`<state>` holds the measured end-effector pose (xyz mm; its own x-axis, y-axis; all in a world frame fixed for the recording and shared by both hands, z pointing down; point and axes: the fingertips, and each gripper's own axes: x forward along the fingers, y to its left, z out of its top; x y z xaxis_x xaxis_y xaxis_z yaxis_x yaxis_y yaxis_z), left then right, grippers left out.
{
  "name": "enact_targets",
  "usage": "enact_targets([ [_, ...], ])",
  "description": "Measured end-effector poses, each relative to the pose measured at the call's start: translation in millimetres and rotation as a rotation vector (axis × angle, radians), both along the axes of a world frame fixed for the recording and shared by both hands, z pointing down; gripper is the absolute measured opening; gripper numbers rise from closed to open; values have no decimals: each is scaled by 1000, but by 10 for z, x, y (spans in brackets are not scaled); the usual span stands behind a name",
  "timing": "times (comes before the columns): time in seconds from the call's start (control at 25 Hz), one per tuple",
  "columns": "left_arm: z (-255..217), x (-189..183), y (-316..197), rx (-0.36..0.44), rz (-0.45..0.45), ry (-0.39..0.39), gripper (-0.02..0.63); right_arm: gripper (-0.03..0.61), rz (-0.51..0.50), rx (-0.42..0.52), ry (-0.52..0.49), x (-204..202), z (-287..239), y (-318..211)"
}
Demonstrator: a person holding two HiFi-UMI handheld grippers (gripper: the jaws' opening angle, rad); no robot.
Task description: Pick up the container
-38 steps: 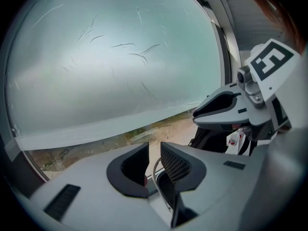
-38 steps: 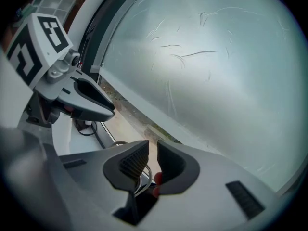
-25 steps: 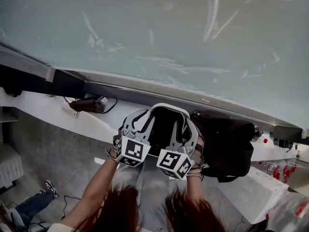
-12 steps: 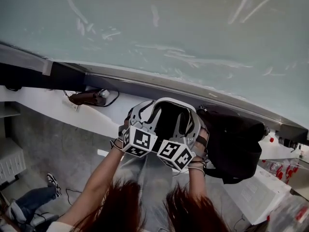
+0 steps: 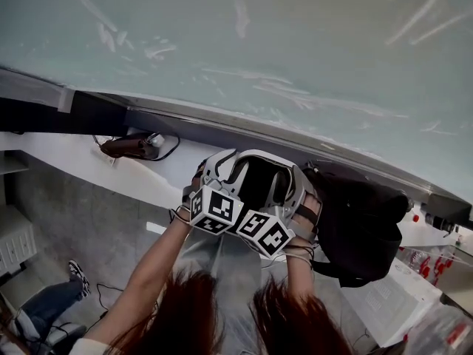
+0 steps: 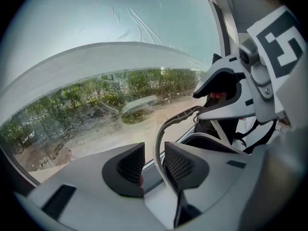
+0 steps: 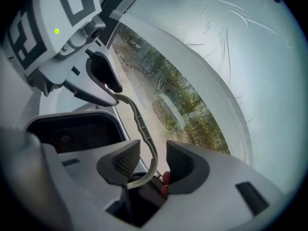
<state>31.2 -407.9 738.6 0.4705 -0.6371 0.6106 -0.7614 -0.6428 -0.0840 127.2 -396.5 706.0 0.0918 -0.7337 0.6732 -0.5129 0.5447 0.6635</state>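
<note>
I hold both grippers close together in front of a big window. Between them hangs the container (image 5: 255, 187), a dark basket with a grey rim (image 7: 72, 131) and a thin grey bail handle (image 7: 142, 124). The handle (image 6: 161, 129) runs up between the jaws of my left gripper (image 6: 154, 160), resting against the right pad with a gap to the left pad. My right gripper (image 7: 153, 160) is opening: the handle leans on its left pad only. In the head view, the left gripper (image 5: 220, 177) and right gripper (image 5: 284, 187) point away from me.
A wide pale window pane (image 5: 259, 43) fills the top, with a dark frame (image 5: 222, 124) below it. A black bag (image 5: 362, 228) sits just right of the grippers. A dark device with a cable (image 5: 129, 146) lies on the white ledge at left.
The two marker cubes have drawn closer together and risen a little in the head view. The bag and ledge have shifted slightly as the head turned.
</note>
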Motion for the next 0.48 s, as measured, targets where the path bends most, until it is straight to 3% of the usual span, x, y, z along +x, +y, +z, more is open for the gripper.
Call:
enact_targets([
  [0.48,98,99,-147,-22,9,2,117,167,-16,-49,148,131,256,-126],
])
